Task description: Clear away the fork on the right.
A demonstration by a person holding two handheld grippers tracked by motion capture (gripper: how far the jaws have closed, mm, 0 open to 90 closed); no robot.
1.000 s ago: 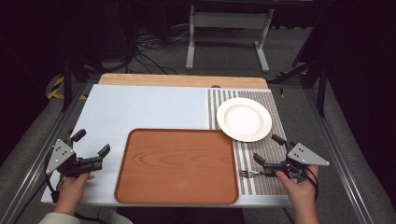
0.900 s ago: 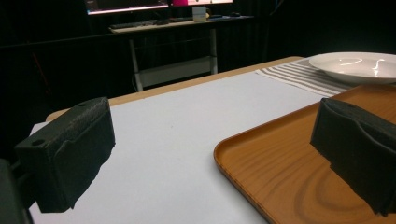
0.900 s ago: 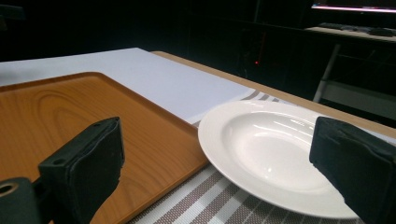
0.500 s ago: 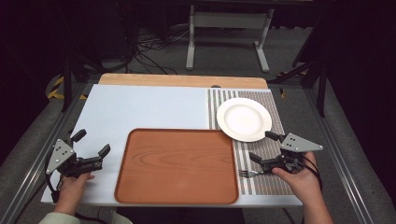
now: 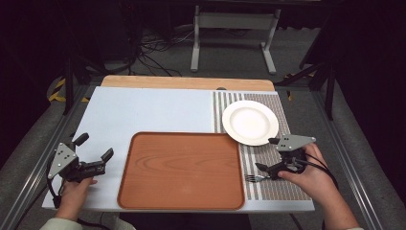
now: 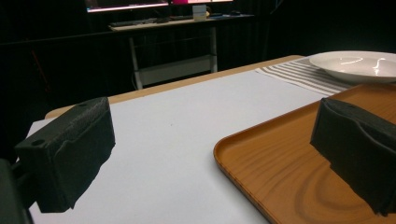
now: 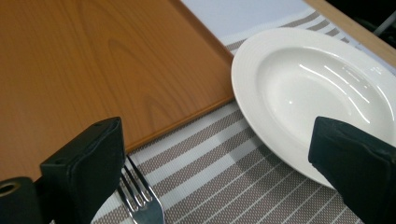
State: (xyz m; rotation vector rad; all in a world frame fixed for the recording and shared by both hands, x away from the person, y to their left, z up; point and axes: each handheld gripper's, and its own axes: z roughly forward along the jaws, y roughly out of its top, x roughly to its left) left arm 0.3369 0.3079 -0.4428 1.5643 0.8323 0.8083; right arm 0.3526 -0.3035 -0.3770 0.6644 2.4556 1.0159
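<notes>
Since a second ago, the right hand-held gripper (image 5: 267, 155) has risen and swung toward the plate (image 5: 250, 122), its jaws spread wide with nothing between them. It now hangs just beyond the tray (image 5: 182, 170), over the striped placemat (image 5: 282, 184). One jaw sits right above the fork (image 7: 142, 205), which lies on the placemat just off the tray's right edge; whether it touches the tines is hard to tell. The left hand-held gripper (image 5: 93, 154) waits off the tray's left edge, also spread and empty. The work in hand looks like reaching for the plate; next, the jaws need to straddle its near rim and close.
</notes>
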